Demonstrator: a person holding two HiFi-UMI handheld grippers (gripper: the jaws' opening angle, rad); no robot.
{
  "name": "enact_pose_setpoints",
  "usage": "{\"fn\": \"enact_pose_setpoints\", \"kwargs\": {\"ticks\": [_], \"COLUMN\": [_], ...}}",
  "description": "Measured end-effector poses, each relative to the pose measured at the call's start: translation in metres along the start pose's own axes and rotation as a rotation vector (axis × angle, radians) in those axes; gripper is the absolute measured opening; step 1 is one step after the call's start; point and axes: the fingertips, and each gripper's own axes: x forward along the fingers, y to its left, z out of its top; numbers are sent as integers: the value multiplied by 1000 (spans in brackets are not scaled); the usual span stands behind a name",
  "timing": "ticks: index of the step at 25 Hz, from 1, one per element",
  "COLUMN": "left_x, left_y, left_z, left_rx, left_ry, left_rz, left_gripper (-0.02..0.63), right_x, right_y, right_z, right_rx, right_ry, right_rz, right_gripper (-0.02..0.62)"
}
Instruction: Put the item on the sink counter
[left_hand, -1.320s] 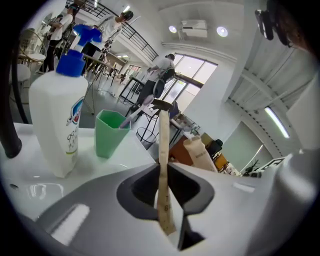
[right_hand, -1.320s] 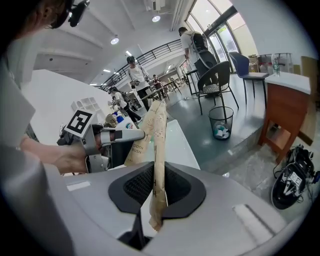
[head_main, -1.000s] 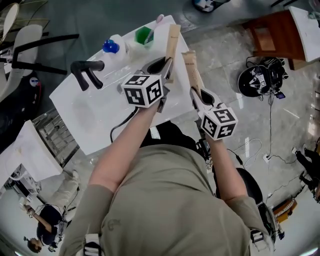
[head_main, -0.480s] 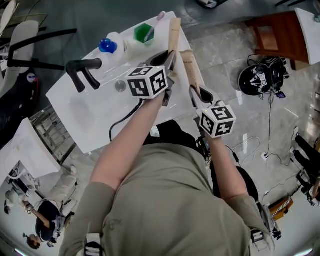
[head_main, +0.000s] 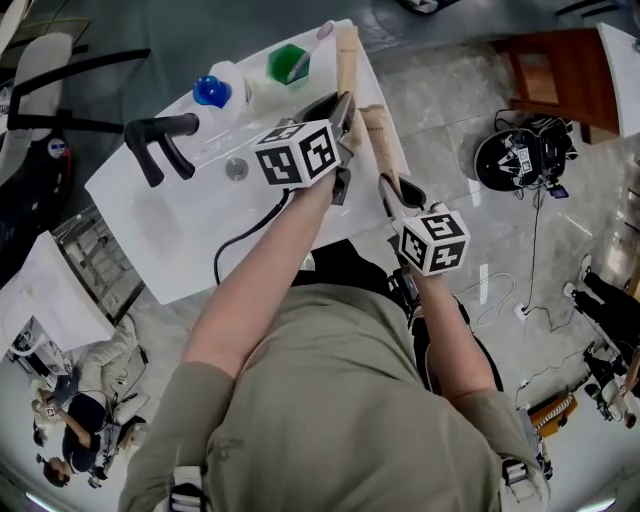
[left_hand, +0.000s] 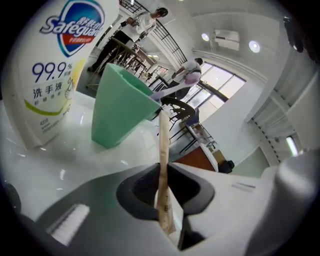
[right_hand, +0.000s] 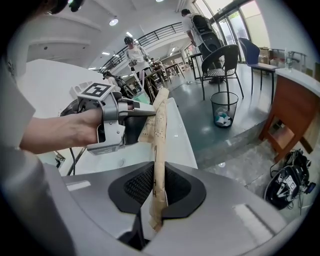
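My left gripper is shut on a flat tan paper packet that sticks out over the right end of the white sink counter. In the left gripper view the packet stands edge-on between the jaws, just in front of a green cup and a white soap bottle. My right gripper is shut on a second tan packet, beside the counter's right edge. In the right gripper view that packet rises from the jaws toward the left gripper.
On the counter are a black faucet, a drain, a blue-capped bottle and the green cup holding a toothbrush. A brown wooden table and black gear with cables are at the right. A wire bin stands beyond.
Both grippers, still holding their packets, have edged a little farther forward over the counter's right end. The grips look unchanged.
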Motion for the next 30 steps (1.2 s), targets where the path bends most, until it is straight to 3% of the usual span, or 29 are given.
{"fn": "enact_pose_setpoints", "kwargs": {"ticks": [17,23,30], "left_x": [11,13,6], "left_y": [10,5,3], "left_z": [-3,-6,-4], "left_rx": [-226,-249,-212], "left_ry": [-35,-33,-36], "left_rz": [29,-13,-24], "left_gripper": [51,51,114], "right_x": [5,6,10], "right_y": [-10,-11,-7], "right_z": [-4,-5,-5], "right_rx": [-27,-22,-28], "right_ry": [59,63,63], "right_rz": [-15,-37,-42], "right_gripper": [49,51,55]}}
